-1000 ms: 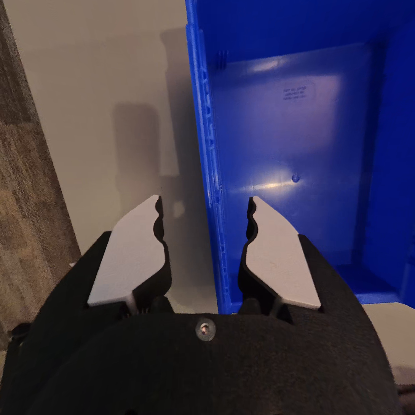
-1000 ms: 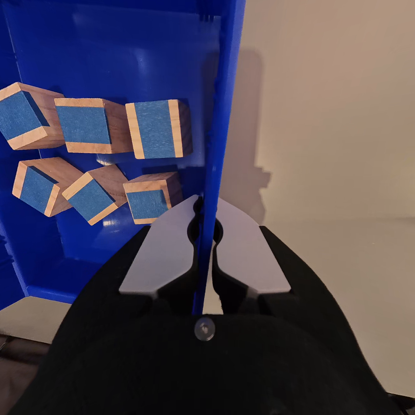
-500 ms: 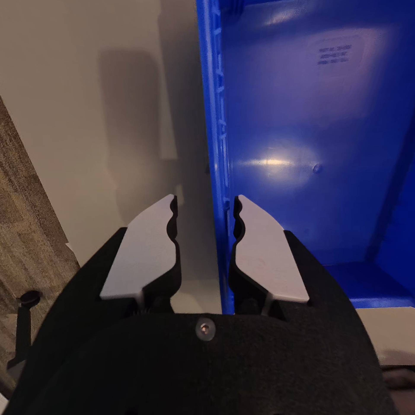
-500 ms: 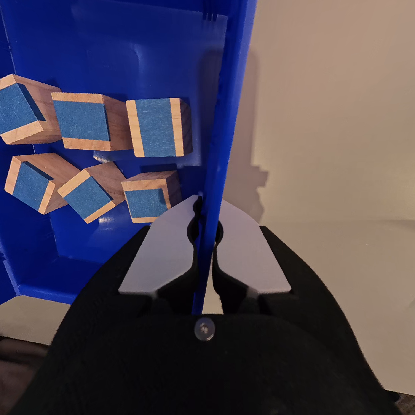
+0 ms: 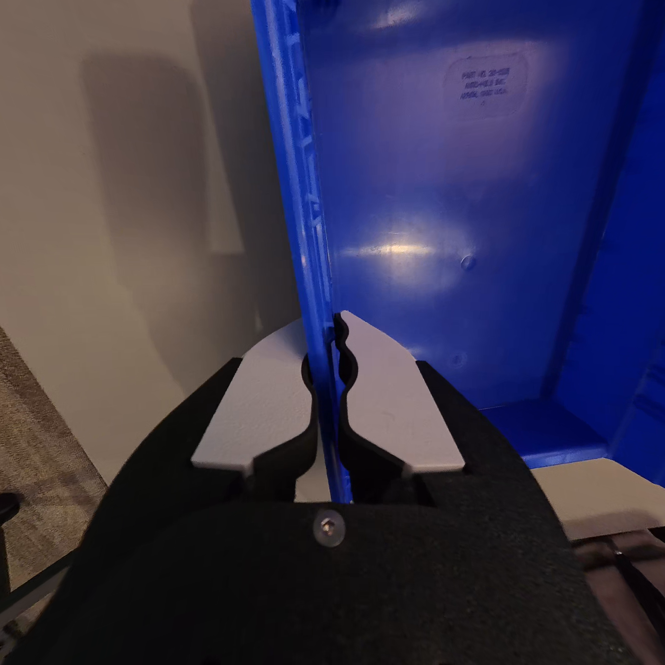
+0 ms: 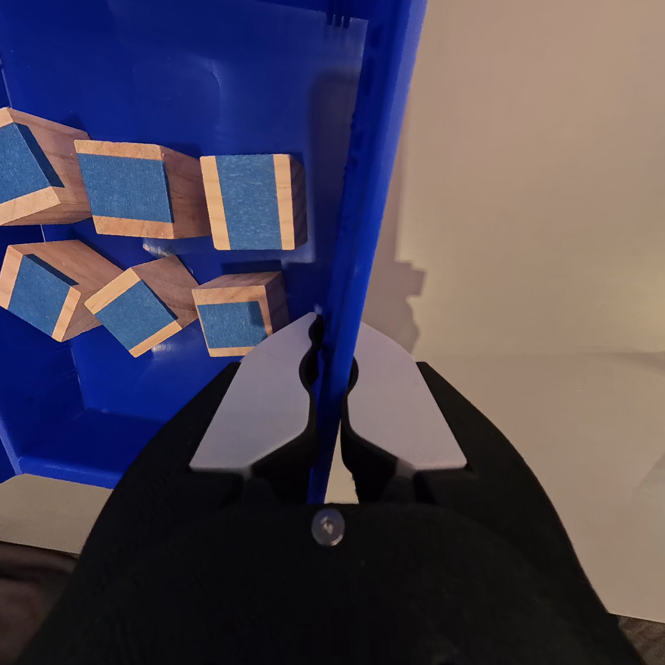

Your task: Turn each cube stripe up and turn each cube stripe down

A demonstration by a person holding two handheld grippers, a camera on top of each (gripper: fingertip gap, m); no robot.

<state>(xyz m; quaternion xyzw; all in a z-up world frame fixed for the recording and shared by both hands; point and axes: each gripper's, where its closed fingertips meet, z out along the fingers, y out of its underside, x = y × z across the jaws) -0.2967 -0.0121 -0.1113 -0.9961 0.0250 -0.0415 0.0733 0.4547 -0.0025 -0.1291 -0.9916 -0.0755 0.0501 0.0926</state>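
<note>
the left tongs (image 5: 325,345) are pinching the left wall of a blue bin (image 5: 313,216), one finger (image 5: 273,396) outside and the other inside, both pressed on the thin plastic. the right tongs (image 6: 333,345) are pinching the bin's right wall (image 6: 363,180) in the same way. both grips sit at the near end of the bin, which rests on a pale table (image 6: 521,396), with grey carpet (image 5: 32,431) off to the left.

six wooden cubes (image 6: 252,201) lie inside on the bin floor, gathered toward the right half: three in a far row, three in a nearer row, some touching. the nearest one (image 6: 234,320) sits just beside the right tongs' inner finger. each shows a blue stripe on the face toward the camera, so all look stripe up, and the turning down is likely the part left to do.

the cubes look light, hard and stiff, with flat faces that should not crush. the bare wood side faces are the best place to take hold, across two opposite sides. smooth wood may slip if held by an edge, and the crowded ones leave little room for a finger. the bin's floor is glossy, so a nudged cube may slide.
</note>
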